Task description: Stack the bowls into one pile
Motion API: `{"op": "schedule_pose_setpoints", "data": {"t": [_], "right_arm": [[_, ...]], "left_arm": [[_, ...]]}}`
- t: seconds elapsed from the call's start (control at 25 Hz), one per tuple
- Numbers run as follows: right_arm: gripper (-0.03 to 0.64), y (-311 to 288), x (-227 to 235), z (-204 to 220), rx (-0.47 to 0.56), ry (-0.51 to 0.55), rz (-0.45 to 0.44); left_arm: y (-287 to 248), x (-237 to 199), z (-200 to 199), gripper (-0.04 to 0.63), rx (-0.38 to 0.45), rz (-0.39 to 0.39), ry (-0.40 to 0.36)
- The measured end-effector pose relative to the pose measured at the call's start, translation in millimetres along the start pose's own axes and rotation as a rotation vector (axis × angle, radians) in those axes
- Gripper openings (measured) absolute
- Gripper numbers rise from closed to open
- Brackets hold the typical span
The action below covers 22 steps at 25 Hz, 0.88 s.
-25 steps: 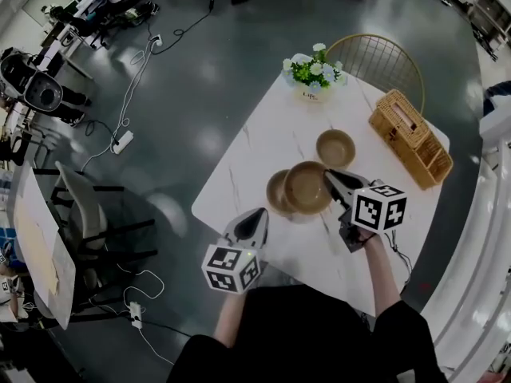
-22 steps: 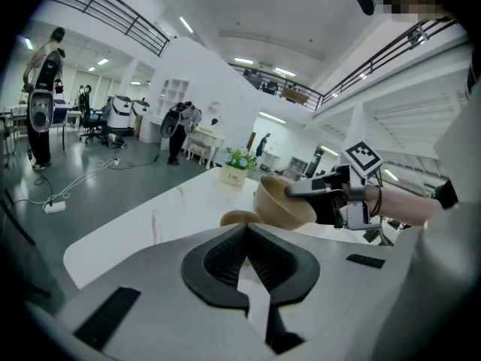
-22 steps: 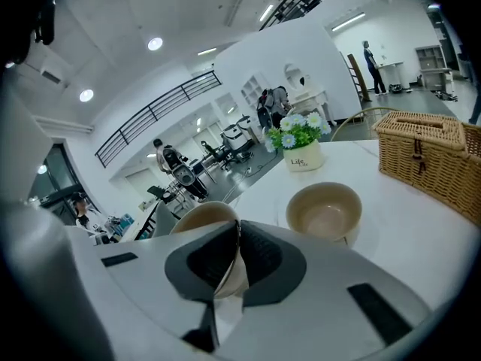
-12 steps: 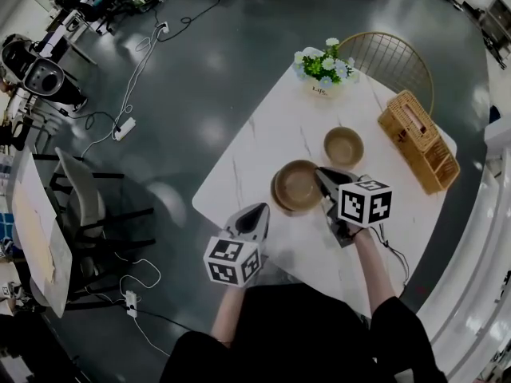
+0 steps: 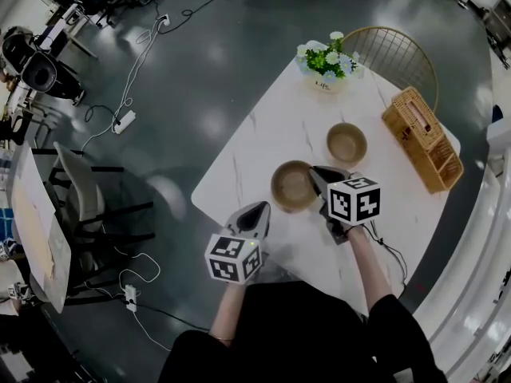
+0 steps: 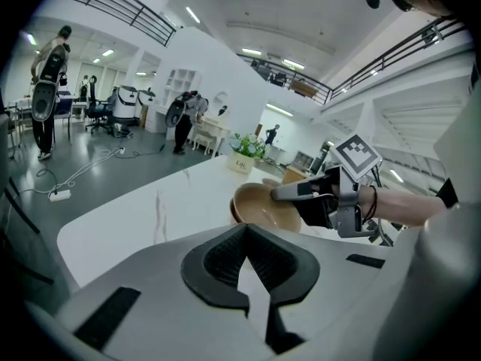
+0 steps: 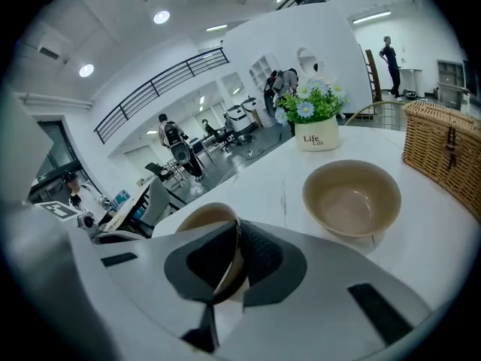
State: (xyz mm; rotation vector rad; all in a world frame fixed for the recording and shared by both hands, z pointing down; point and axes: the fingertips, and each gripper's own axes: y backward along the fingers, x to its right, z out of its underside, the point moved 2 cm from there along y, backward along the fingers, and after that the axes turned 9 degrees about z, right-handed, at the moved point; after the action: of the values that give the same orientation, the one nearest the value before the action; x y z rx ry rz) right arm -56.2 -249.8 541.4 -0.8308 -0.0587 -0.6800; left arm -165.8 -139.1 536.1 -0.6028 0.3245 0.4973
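Three tan bowls are on the white marble table (image 5: 255,146). My right gripper (image 5: 317,175) is shut on the rim of one bowl (image 5: 292,186), and the thin rim shows between its pads (image 7: 252,258). That bowl sits in a second bowl of the same colour; only the lower one's left edge shows (image 6: 234,210). The third bowl (image 5: 346,143) stands apart, farther back and to the right (image 7: 352,194). My left gripper (image 5: 255,212) hovers at the table's near edge, shut and holding nothing, to the left of the pile.
A wicker basket (image 5: 421,138) lies at the table's right edge and a flower pot (image 5: 326,64) at its far corner, with a gold wire chair (image 5: 395,54) behind. A black cable (image 5: 385,247) trails on the table near my right hand. Around the table is grey floor.
The right gripper has brought its bowl down and to the left; it was offset to the right of the lower bowl and now sits centred on it. The left gripper has barely moved.
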Motion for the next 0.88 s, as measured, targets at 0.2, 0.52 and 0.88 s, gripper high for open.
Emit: {"op": "schedule_pose_setpoints", "data": {"t": [0.2,0.52,0.88], "right_arm": [[0.025,-2.6,0.3,3.9,-0.012,0.040,0.018],[0.025,-2.4,0.1,5.7,-0.007,0.127,0.078],[0.056,1.6,-3.6,0.8,0.040,0.184,0.101]], "left_arm": [[0.8,-2.0,4.0,0.014,-0.005,-0.008,0.010],[1.2,-0.7,6.8,0.015,-0.009,-0.011,0.016],[2.0,-2.3,6.6,0.014,-0.008,-0.010,0.009]]}}
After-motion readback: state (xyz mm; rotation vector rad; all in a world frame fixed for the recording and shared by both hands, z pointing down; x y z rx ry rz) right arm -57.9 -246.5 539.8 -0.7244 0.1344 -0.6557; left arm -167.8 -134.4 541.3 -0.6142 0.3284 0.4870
